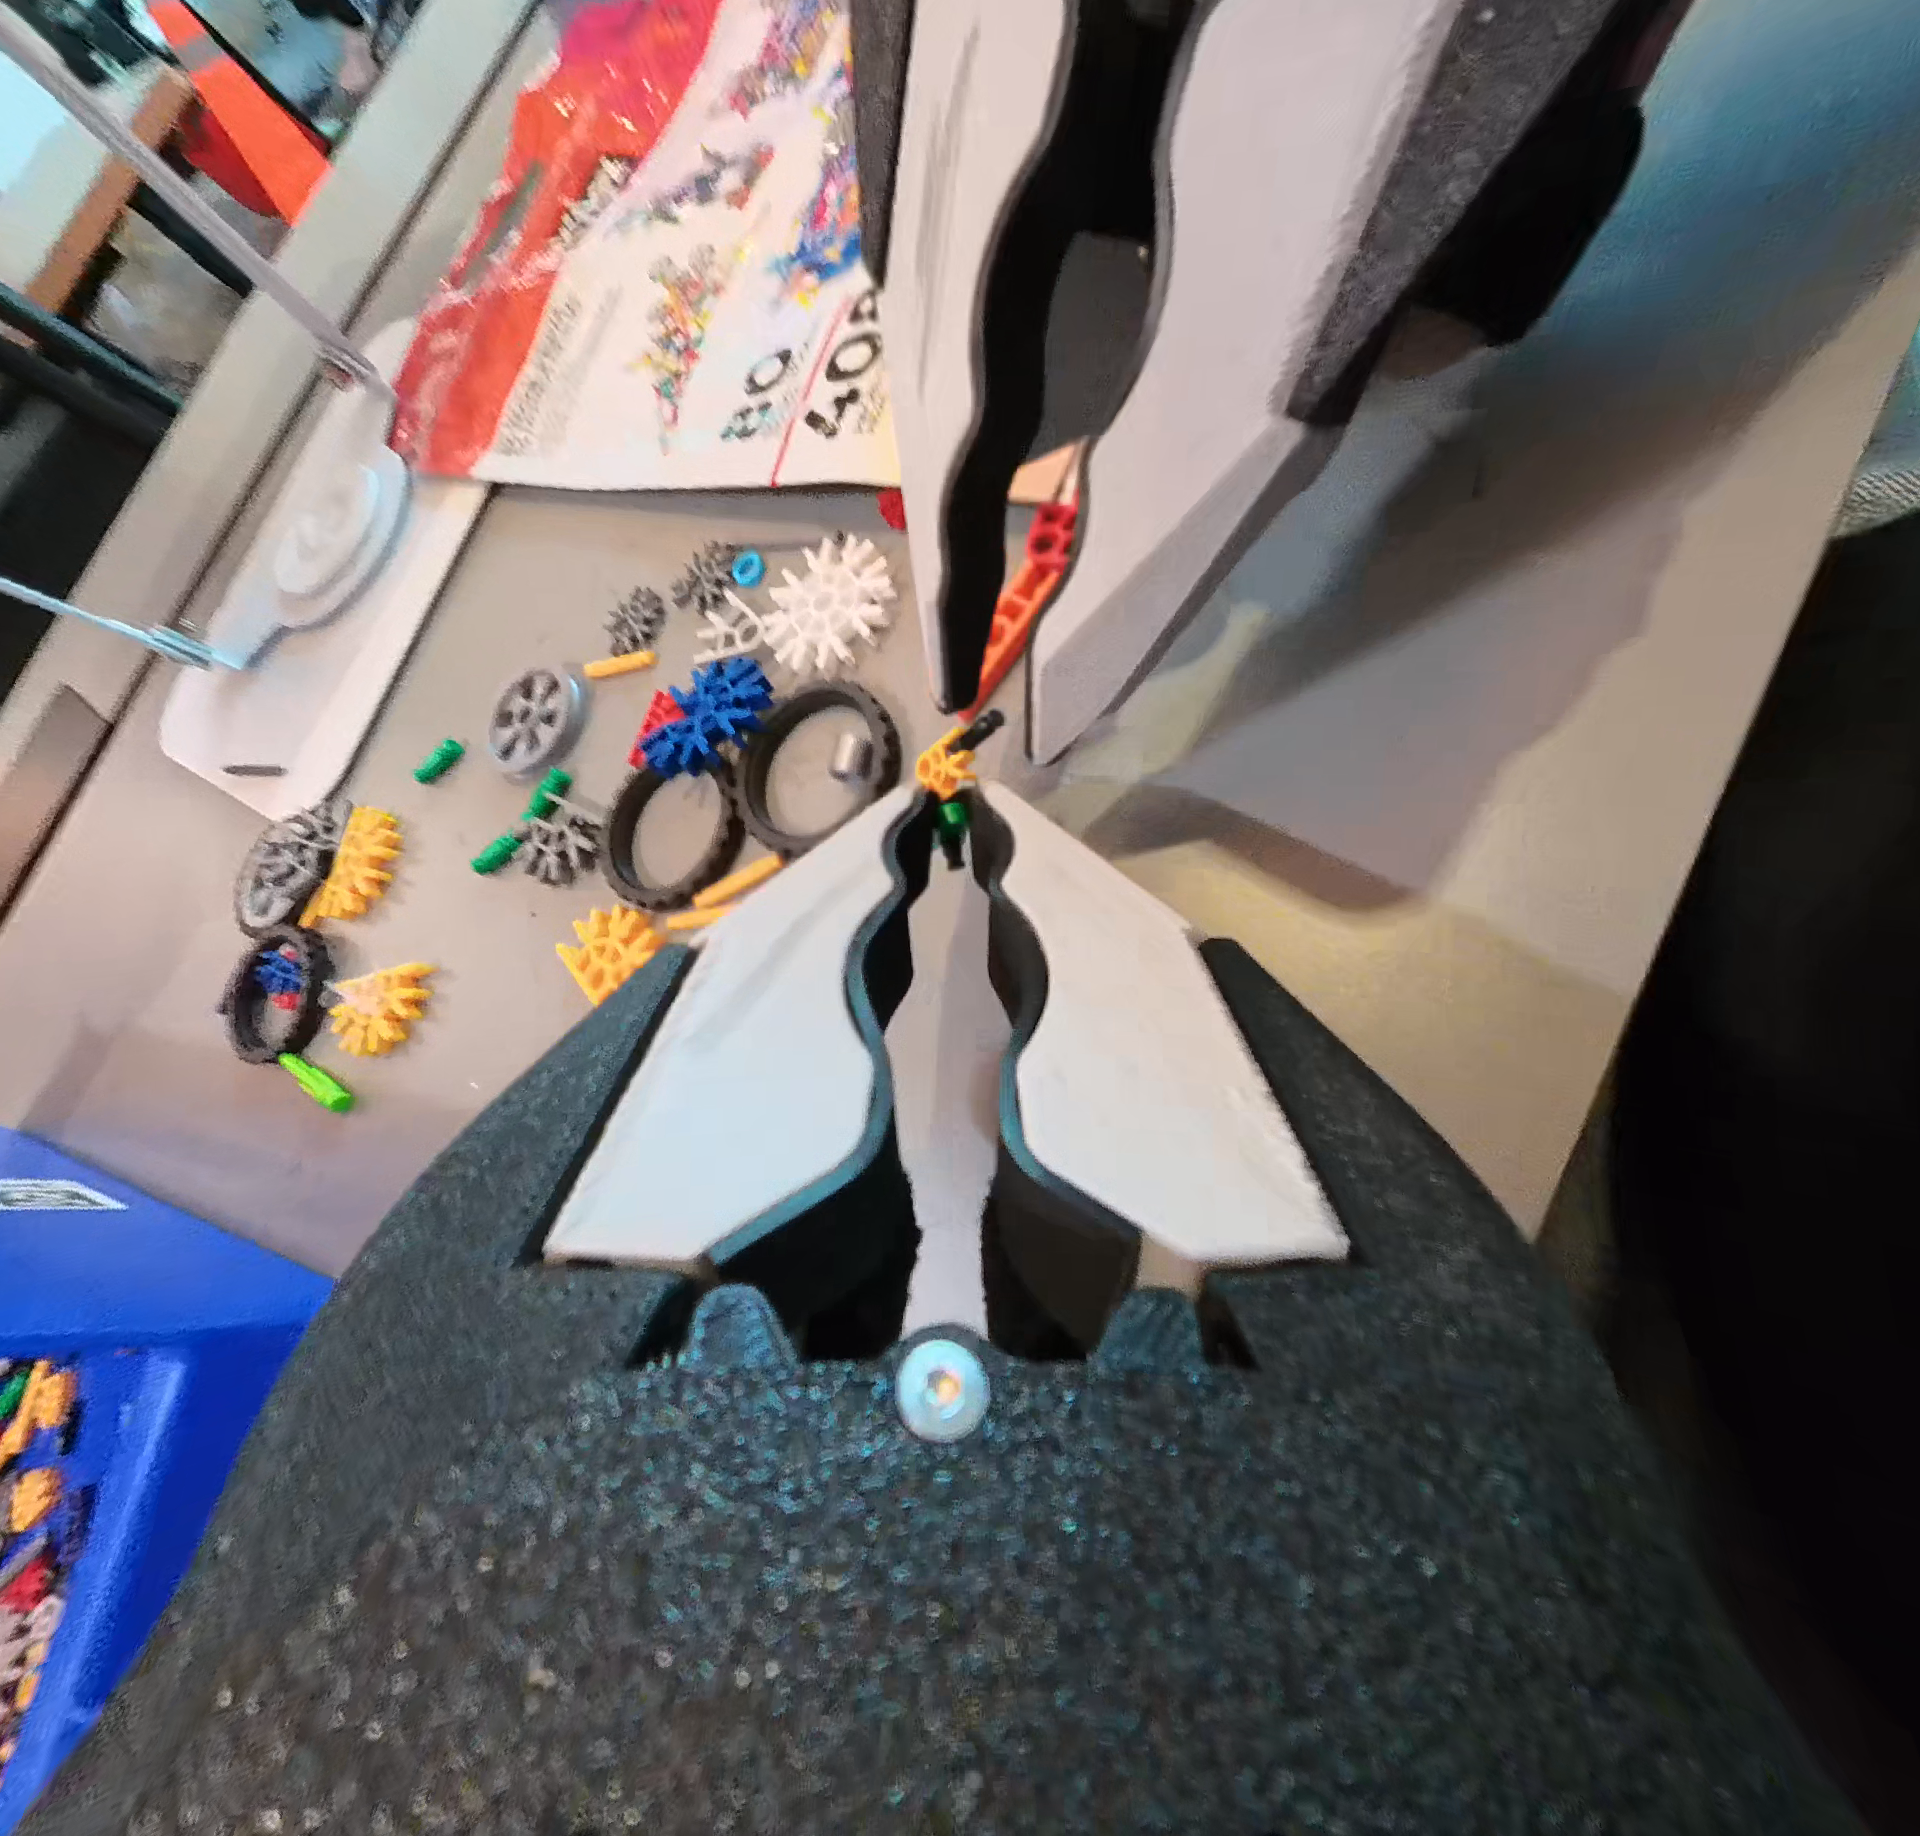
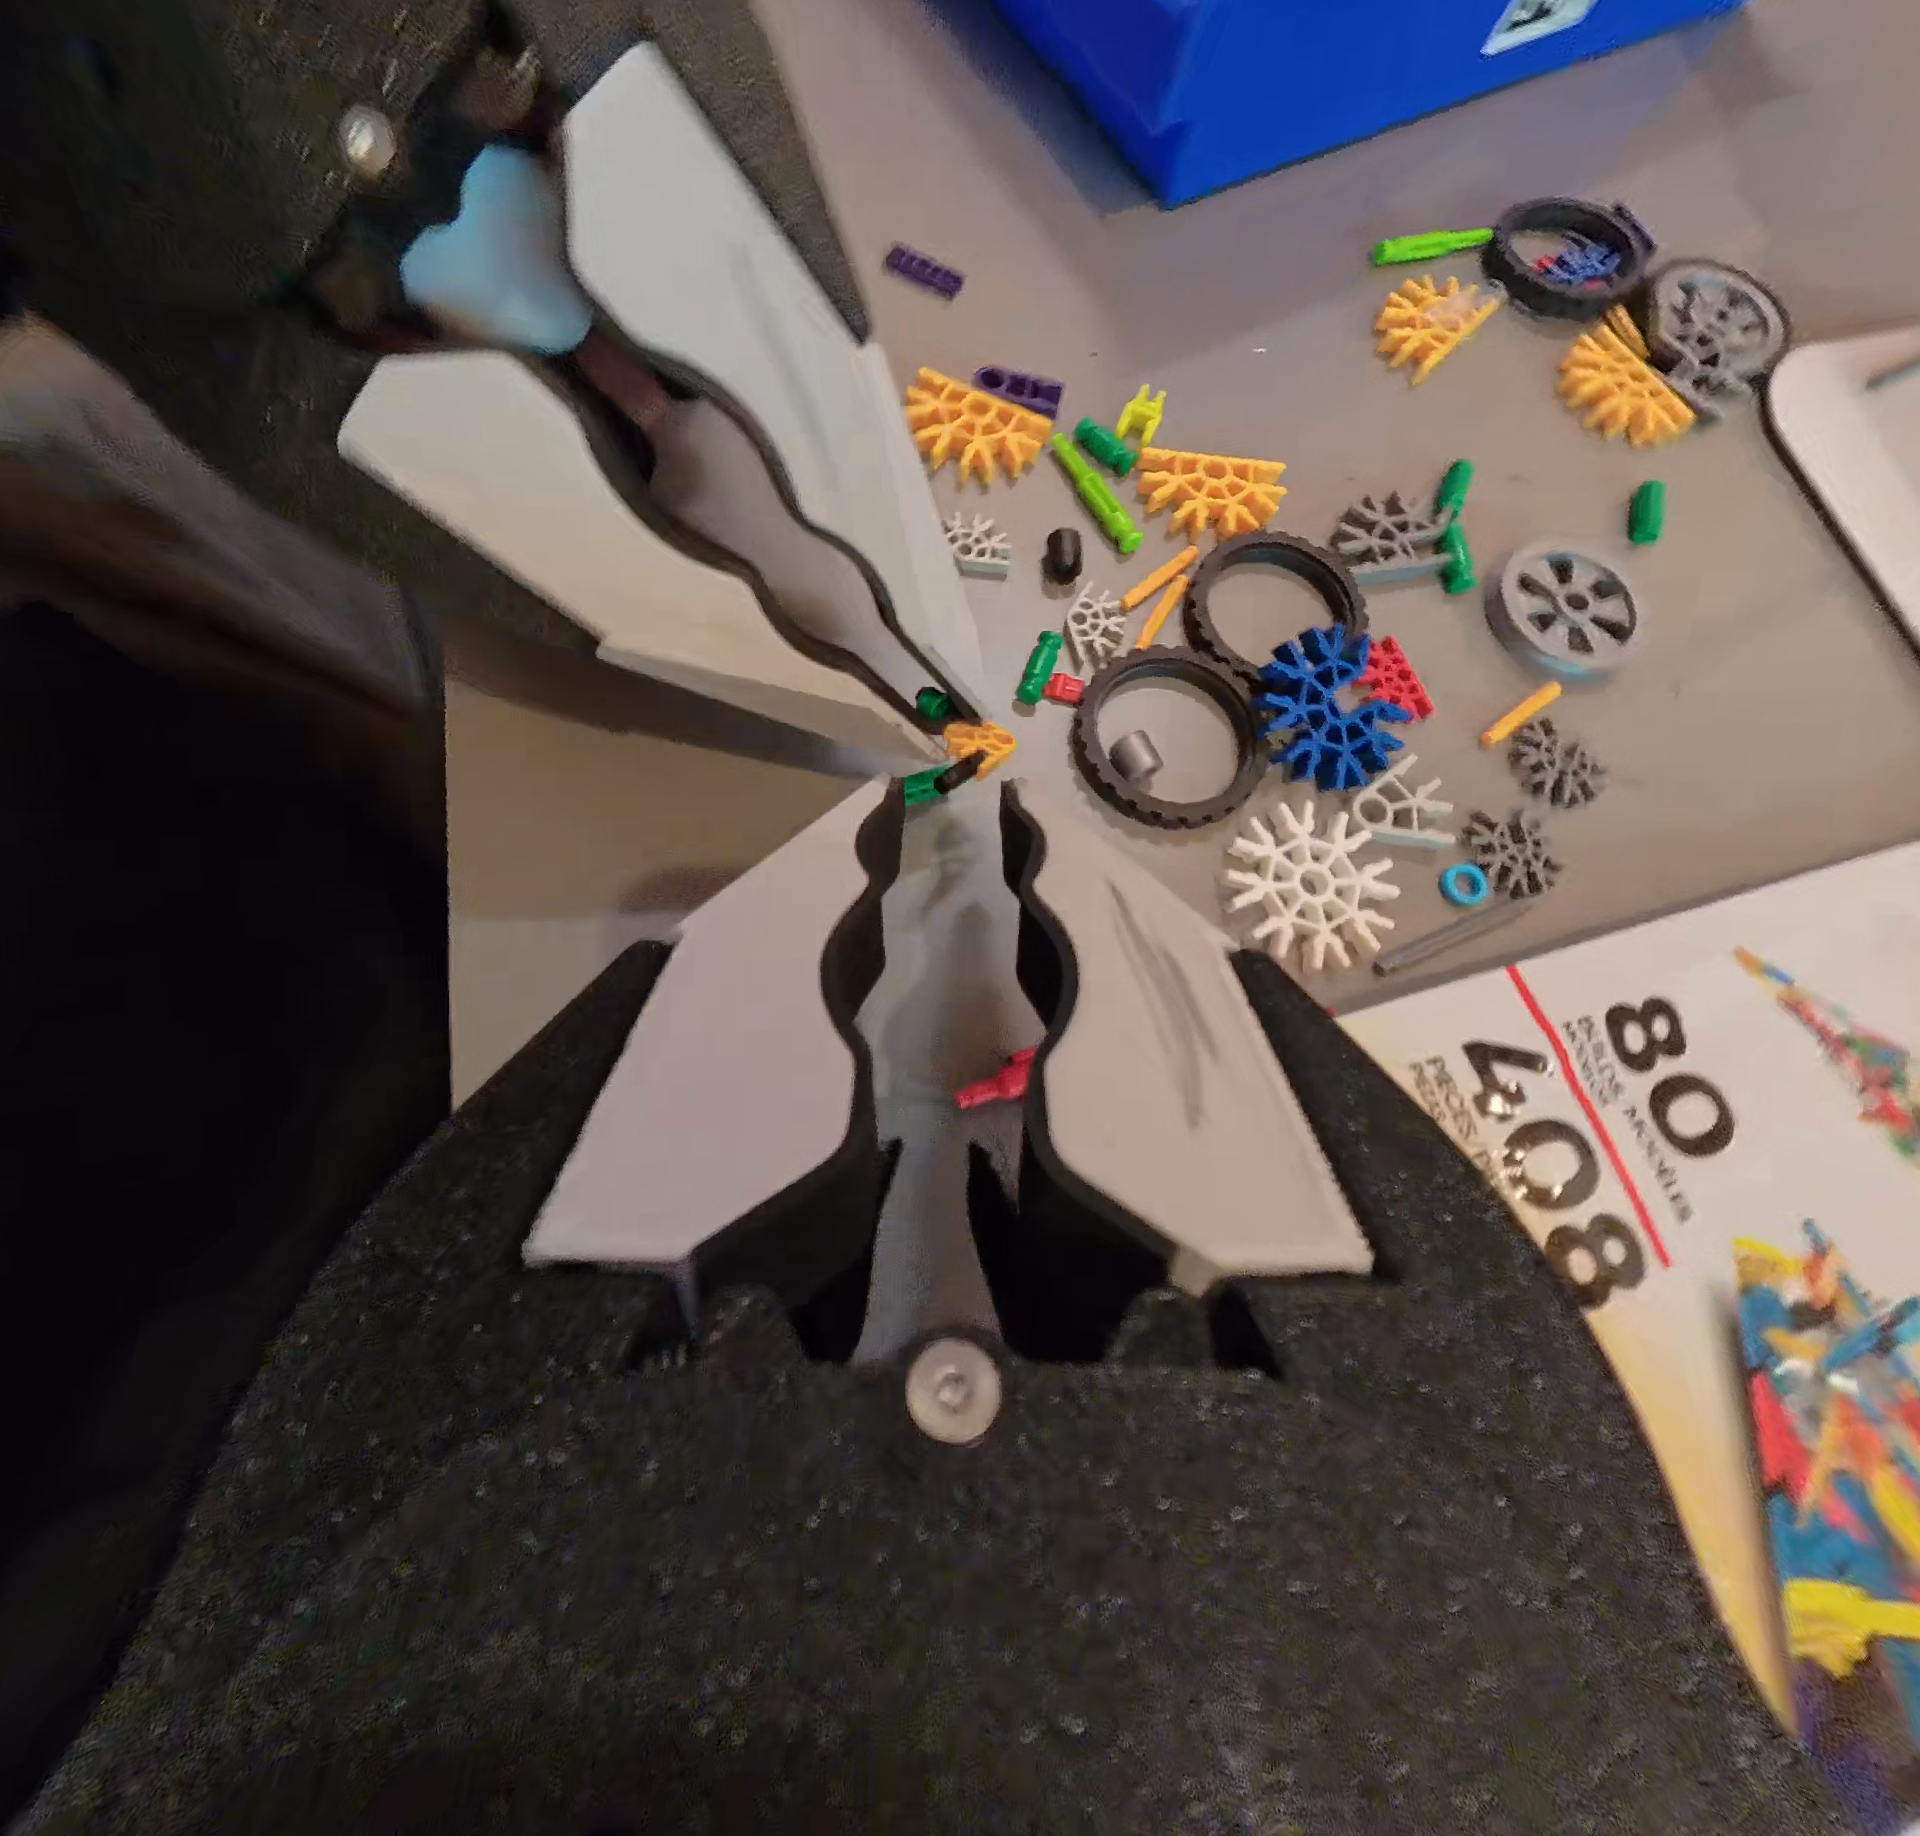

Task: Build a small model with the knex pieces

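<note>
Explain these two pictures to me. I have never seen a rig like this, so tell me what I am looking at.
No robot here: a person holds two hand-held grippers, each with a camera looking along its fingers. One picture comes from the left gripper, the other from the right gripper.

They meet tip to tip above a grey table. The left pinches a small yellow connector with a green rod. The right appears to grip a green-and-black rod at that connector.

Loose toy pieces lie below: black tyres, a blue connector, a white snowflake connector, a blue bin and the box lid.
</note>
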Available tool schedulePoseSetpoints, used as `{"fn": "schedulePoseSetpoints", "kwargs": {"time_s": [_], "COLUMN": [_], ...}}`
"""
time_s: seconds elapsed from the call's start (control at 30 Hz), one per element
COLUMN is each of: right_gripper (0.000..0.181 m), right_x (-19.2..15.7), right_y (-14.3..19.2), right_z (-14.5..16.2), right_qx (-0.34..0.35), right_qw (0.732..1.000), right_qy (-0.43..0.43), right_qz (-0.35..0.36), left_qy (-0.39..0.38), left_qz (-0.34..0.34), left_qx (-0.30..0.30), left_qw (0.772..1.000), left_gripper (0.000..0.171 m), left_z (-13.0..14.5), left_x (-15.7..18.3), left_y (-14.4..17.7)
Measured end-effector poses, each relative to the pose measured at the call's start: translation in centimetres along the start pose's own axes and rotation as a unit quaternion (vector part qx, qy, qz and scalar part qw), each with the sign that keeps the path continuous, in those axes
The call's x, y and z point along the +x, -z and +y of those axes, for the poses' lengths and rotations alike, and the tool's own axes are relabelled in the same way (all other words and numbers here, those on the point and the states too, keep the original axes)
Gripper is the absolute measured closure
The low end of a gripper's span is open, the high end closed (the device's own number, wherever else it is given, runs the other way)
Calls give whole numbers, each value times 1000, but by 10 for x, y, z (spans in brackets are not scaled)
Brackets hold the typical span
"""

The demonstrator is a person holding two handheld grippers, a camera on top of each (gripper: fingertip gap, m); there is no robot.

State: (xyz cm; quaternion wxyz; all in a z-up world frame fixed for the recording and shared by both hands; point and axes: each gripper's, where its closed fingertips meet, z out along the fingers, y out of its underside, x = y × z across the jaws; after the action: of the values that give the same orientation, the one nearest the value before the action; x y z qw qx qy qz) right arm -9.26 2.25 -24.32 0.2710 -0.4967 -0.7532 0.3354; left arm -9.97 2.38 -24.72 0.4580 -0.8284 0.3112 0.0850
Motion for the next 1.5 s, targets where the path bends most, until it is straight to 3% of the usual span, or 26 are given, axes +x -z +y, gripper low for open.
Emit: {"fn": "schedulePoseSetpoints", "kwargs": {"time_s": [0.23,0.47,0.9,1.03,1.13,1.23,1.4,1.5], "right_gripper": [164,166,172,177,180,180,180,180], "right_x": [14,13,21,21,22,22,22,24], "right_y": [24,44,51,49,50,51,50,50], "right_z": [-17,-35,-49,-48,-47,-49,-52,-51], "right_qx": [111,211,273,270,276,279,278,278], "right_qw": [977,936,895,898,901,905,909,908], "right_qy": [-180,-265,-321,-318,-307,-293,-283,-288], "right_qz": [-35,-93,-145,-140,-136,-133,-127,-125], "left_qy": [-45,-60,-106,-106,-69,26,121,172], "left_qz": [-76,-138,-185,-190,-172,-114,-53,-25], "left_qx": [62,117,144,149,171,208,243,258], "left_qw": [994,982,966,965,968,971,961,950], "left_gripper": [168,168,168,167,167,167,166,156], "left_z": [-34,-59,-68,-67,-71,-75,-76,-75], "left_x": [-15,-26,-34,-35,-35,-36,-36,-40], "left_y": [4,14,20,21,25,28,33,38]}}
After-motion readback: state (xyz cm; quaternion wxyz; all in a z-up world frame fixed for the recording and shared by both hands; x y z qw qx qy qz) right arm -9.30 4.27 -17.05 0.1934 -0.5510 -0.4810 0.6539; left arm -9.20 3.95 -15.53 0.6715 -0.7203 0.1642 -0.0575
